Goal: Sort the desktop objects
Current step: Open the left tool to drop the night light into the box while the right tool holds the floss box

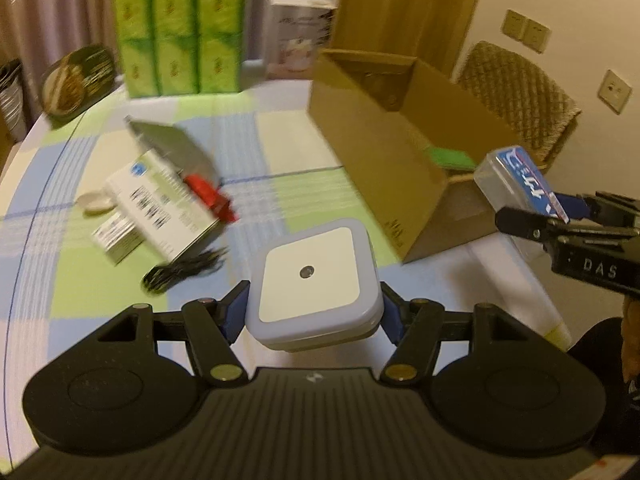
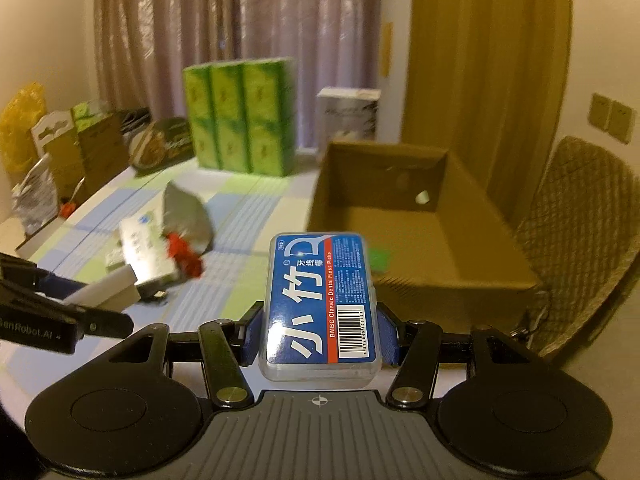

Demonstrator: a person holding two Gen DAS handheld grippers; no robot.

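My left gripper (image 1: 314, 312) is shut on a square white and lilac night light (image 1: 316, 284), held above the checked tablecloth. My right gripper (image 2: 320, 336) is shut on a clear box of dental floss picks (image 2: 320, 300) with a blue label; that box (image 1: 516, 184) also shows at the right of the left wrist view, near the front corner of the open cardboard box (image 1: 372, 160). The cardboard box (image 2: 404, 236) stands ahead of the right gripper with a green item (image 2: 378, 260) on its floor. The left gripper's fingers (image 2: 100, 320) with the night light show at the left.
On the cloth lie a white medicine box (image 1: 160, 204), a smaller box (image 1: 116, 236), a silver pouch (image 1: 172, 144), a red item (image 1: 210, 196), a black cable (image 1: 184, 270) and a small white disc (image 1: 94, 202). Green tissue packs (image 1: 180, 32) and a white carton (image 1: 298, 36) stand behind. A wicker chair (image 1: 520, 96) is at the right.
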